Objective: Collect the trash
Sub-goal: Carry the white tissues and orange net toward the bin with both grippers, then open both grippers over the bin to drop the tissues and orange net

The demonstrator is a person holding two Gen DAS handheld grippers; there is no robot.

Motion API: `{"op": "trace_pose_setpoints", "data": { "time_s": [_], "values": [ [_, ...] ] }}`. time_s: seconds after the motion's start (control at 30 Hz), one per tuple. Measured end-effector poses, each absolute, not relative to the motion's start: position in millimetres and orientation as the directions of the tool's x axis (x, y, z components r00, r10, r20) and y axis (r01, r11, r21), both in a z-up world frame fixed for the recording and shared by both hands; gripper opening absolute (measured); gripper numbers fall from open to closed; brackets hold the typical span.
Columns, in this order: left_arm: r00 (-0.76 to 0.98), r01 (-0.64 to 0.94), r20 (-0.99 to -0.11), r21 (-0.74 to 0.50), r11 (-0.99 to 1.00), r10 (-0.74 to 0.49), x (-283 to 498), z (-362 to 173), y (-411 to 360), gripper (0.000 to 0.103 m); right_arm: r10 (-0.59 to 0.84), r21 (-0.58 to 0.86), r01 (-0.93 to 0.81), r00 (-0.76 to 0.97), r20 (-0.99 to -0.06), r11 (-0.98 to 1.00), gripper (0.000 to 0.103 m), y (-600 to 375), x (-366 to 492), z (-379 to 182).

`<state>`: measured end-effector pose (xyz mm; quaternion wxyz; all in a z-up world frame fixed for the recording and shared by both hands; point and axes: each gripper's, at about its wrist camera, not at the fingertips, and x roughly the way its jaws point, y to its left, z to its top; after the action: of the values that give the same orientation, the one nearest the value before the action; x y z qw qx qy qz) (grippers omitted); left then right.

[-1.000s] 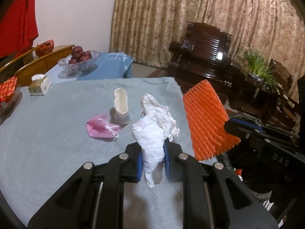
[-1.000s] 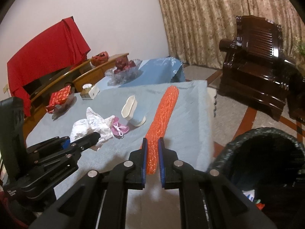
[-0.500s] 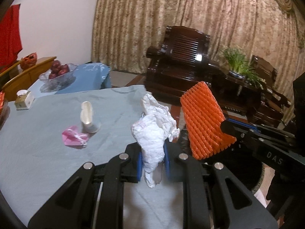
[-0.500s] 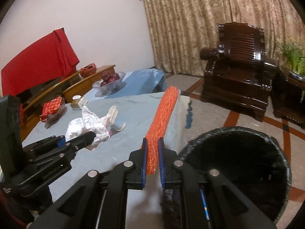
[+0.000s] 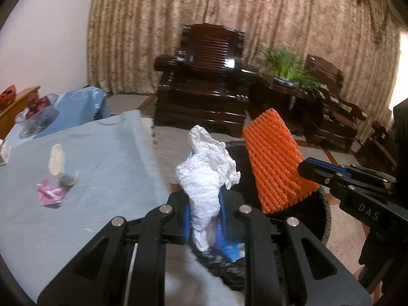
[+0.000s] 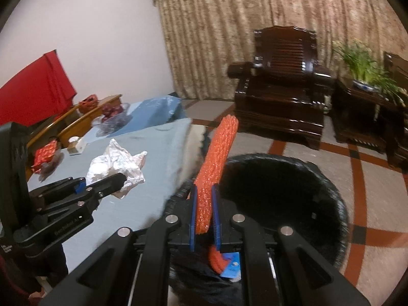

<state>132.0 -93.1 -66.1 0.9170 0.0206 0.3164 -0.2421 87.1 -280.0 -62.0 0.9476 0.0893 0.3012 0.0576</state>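
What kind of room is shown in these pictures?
Most likely a home living room: a carved dark wooden armchair, long patterned curtains, a potted plant on a side table, and a cloth-covered table with a fruit bowl.

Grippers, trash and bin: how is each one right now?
Left gripper: shut on paper.
Right gripper: shut on net, over bin.
Bin: open, lined black, some trash inside.
Pink wrapper: lying on table.
White cup: on table, blurred.

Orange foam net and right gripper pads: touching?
Touching. The right wrist view shows the right gripper pads clamped flat on both sides of the orange foam net.
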Motion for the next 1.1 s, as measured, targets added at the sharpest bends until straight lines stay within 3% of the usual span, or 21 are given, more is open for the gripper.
{"op": "trace_pose_setpoints", "data": {
  "time_s": [0.73,0.83,0.9,0.97,1.03,1.1],
  "values": [
    [0.557,0.605,-0.670,-0.078,0.792,-0.491,154,-128,-208,0.018,0.023,0.208,0.145,0.765,-0.644,0.967,0.011,-364,73,-113],
    [0.536,0.610,-0.682,-0.093,0.787,-0.497,157,-133,-213,0.029,0.016,0.201,0.155,0.754,-0.656,0.967,0.011,-367,73,-119],
    [0.529,0.608,-0.686,-0.104,0.787,-0.499,158,-135,-212,0.045,0.010,0.195,0.164,0.741,-0.671,0.967,0.015,-369,75,-124],
    [0.526,0.607,-0.688,-0.107,0.787,-0.500,158,-136,-210,0.052,0.003,0.189,0.172,0.733,-0.680,0.967,0.019,-370,75,-128],
    [0.531,0.601,-0.686,-0.108,0.792,-0.497,159,-136,-208,0.058,-0.004,0.185,0.180,0.727,-0.686,0.966,0.030,-370,73,-132],
    [0.535,0.588,-0.684,-0.120,0.800,-0.496,160,-135,-202,0.066,-0.012,0.183,0.189,0.727,-0.686,0.965,0.057,-370,71,-132]
  ]
}}
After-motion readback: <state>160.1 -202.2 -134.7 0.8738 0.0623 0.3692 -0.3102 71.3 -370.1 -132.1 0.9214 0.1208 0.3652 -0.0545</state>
